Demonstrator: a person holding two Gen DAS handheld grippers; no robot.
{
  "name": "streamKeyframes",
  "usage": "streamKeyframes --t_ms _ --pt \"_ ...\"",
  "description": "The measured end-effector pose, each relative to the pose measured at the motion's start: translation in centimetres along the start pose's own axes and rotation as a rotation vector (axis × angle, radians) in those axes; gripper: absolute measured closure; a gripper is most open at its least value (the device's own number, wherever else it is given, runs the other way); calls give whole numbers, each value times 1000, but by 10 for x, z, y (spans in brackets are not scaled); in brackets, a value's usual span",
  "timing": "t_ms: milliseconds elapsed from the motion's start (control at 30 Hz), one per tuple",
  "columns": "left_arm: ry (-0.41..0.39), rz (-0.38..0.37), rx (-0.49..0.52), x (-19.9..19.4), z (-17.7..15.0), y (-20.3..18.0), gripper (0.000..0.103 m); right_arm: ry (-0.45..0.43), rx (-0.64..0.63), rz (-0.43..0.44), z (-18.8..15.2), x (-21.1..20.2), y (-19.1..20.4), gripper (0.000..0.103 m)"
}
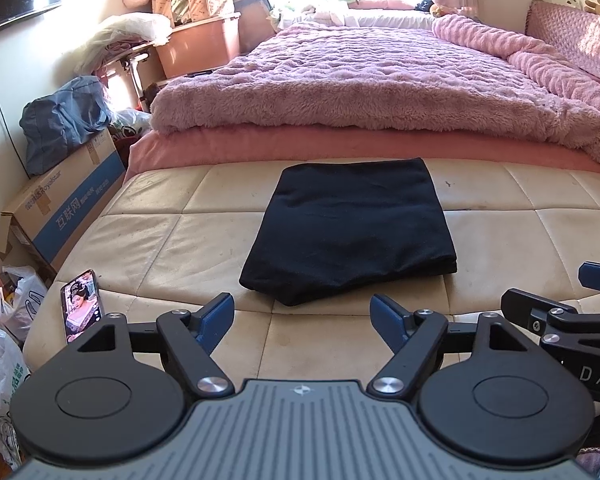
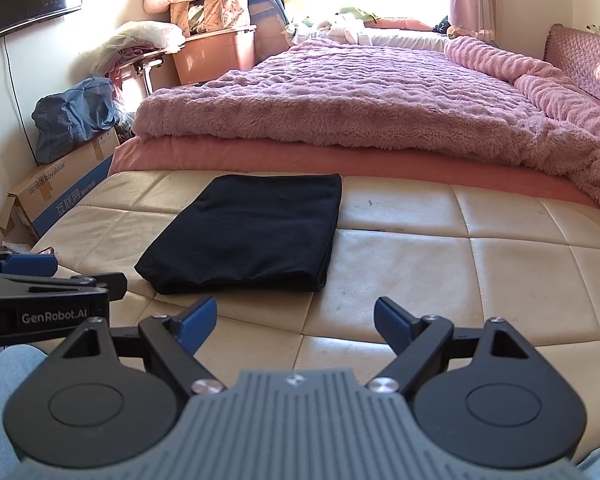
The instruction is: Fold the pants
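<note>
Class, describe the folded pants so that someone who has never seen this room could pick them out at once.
Start at the bed with the fluffy pink blanket. In front of it lies a cream quilted leather cushion, and on that cushion lie the folded black pants, a flat rectangular bundle. They are the only dark cloth on that pale cushion.

The pants (image 1: 350, 232) are black, of soft matte cloth, folded into a compact, roughly rectangular bundle of several layers. They lie flat on the cream quilted mattress (image 1: 160, 240), untouched. In the left wrist view they sit at the centre of the frame, the far edge straight and narrow, the near edge wider and thicker, with a rounded fold at the lower left corner and stacked layers showing at the lower right. In the right wrist view the pants (image 2: 248, 232) lie left of centre, their layered edges facing the lower right.
</note>
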State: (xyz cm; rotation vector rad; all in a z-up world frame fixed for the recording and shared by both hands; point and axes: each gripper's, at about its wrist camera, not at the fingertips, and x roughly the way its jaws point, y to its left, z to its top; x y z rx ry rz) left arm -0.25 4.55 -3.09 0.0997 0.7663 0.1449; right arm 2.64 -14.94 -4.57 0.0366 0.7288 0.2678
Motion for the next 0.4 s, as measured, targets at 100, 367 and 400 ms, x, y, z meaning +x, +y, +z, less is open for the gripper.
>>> streamKeyframes --t_ms 100,367,400 --pt "-10 14 12 0 0 -1 12 0 2 0 0 0 0 21" --pt "-20 10 19 0 1 -1 12 4 8 3 0 2 0 21" --pt "-19 10 20 0 1 -1 12 7 8 2 -1 3 0 21"
